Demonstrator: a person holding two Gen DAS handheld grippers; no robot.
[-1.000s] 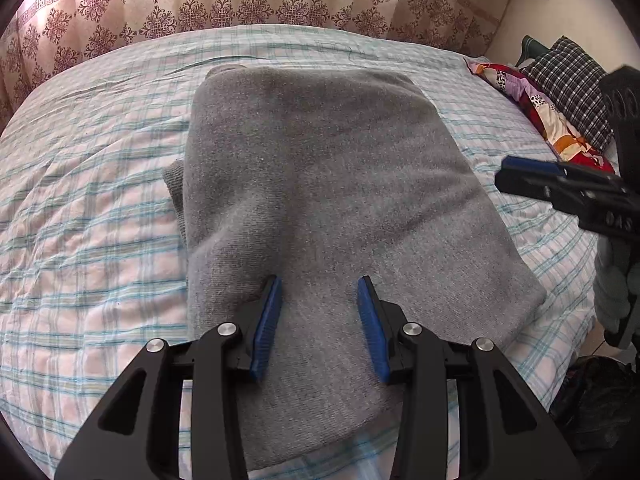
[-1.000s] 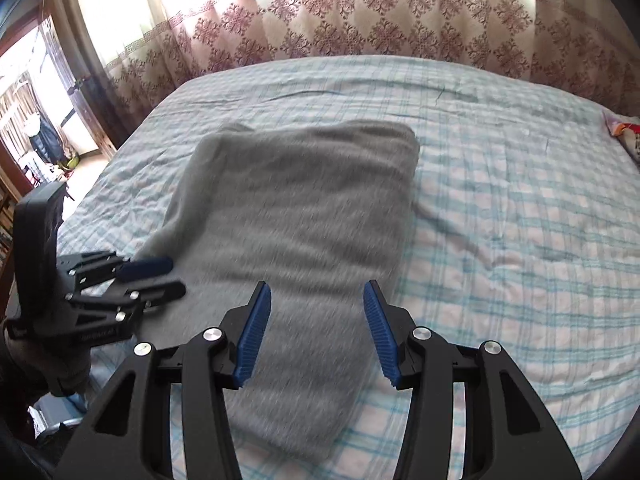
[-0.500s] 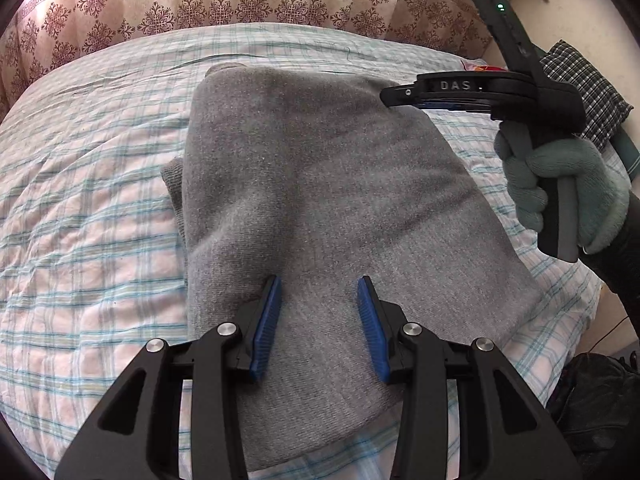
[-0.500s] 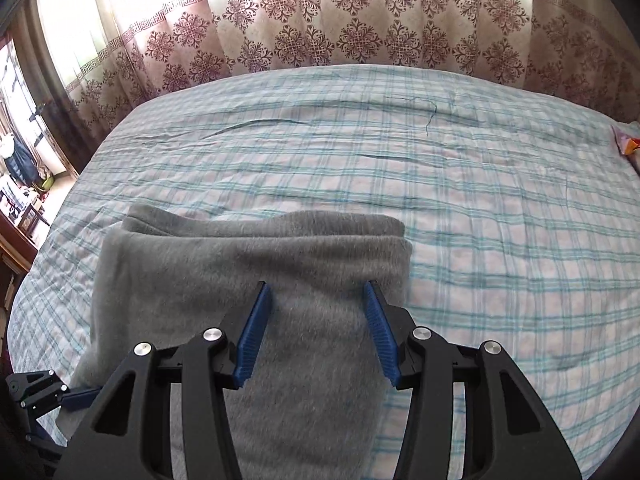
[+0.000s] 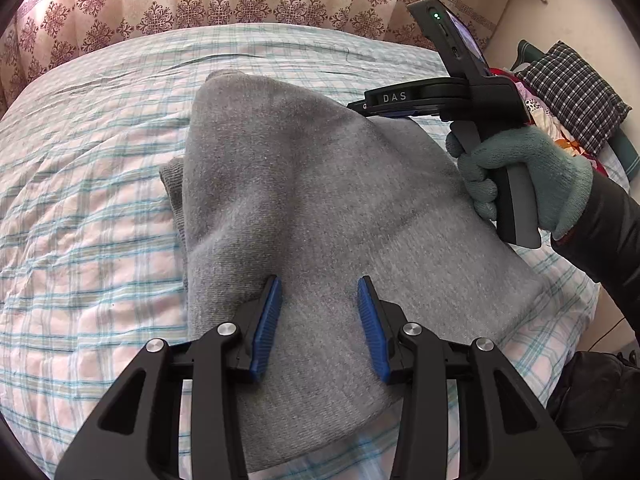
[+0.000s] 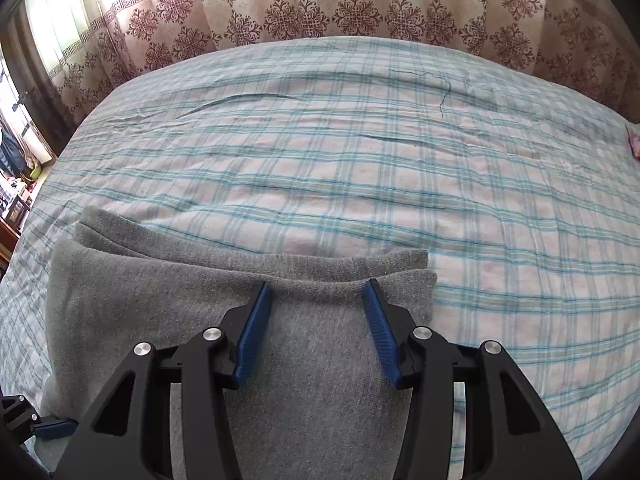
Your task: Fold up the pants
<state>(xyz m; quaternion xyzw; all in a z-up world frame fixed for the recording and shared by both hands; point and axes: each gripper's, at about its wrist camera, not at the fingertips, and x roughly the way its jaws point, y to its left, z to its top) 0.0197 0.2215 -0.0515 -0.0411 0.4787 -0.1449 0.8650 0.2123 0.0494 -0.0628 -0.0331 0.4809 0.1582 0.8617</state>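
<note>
Grey folded pants (image 5: pixel 312 200) lie in stacked layers on the plaid bed. My left gripper (image 5: pixel 319 292) is open and empty, low over the near part of the pants. My right gripper (image 6: pixel 317 290) is open and empty, its tips over the far folded edge of the pants (image 6: pixel 200 312). In the left wrist view the right gripper (image 5: pixel 360 105) is seen from the side over the far right part of the pants, held by a gloved hand (image 5: pixel 524 176). The tip of the left gripper (image 6: pixel 54 427) shows at the bottom left of the right wrist view.
The bed sheet (image 6: pixel 400 168) is white with teal checks. A patterned curtain (image 6: pixel 360 4) hangs behind the bed. A checked pillow (image 5: pixel 576 92) and a colourful cloth (image 5: pixel 548 116) lie at the right. A dark bag (image 5: pixel 596 408) sits on the floor at the right.
My right gripper has moved from the near right side across the pants to their far edge. My left gripper has stayed nearly still. Both stayed open.
</note>
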